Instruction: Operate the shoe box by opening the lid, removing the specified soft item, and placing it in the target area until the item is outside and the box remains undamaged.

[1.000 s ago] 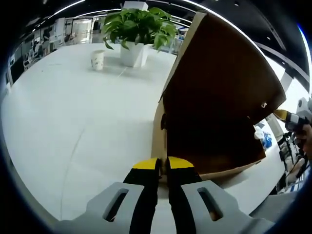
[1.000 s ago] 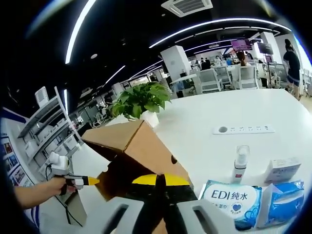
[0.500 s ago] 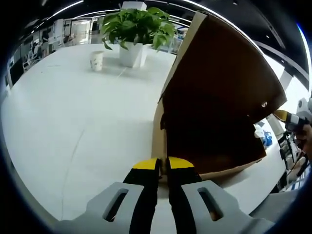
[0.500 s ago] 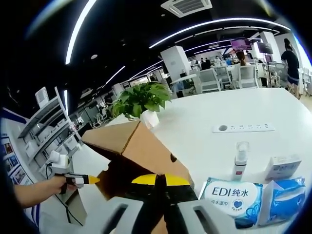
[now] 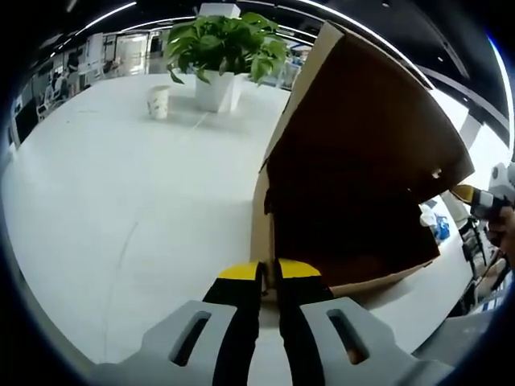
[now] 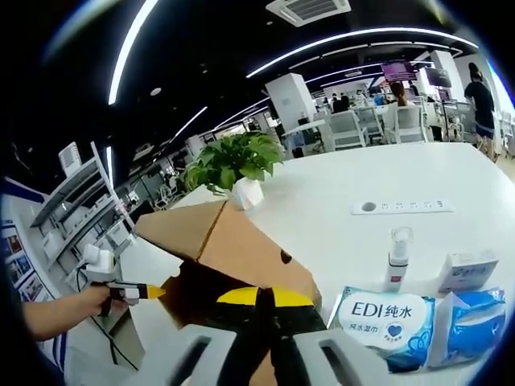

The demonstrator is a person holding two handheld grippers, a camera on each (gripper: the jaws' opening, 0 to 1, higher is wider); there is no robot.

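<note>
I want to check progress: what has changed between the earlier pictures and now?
Almost nothing. The shoe box lid stands raised at the same angle, and no item has come out. The left claw and right claw stay closed at the box. The slight shift in the right gripper view looks like camera motion.

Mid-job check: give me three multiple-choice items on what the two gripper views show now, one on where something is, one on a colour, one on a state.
1. Where is the paper cup?
A. beside the potted plant
B. inside the shoe box
C. on the wipes pack

2. What colour are the left gripper jaw tips?
A. red
B. yellow
C. green

3. What state is the shoe box lid in?
A. taped flat
B. lying apart from the box
C. raised open

Answers: 1 A, it stands on the white table left of the plant pot. 2 B, yellow caps top the black jaws. 3 C, it tilts up over the dark interior.
</note>
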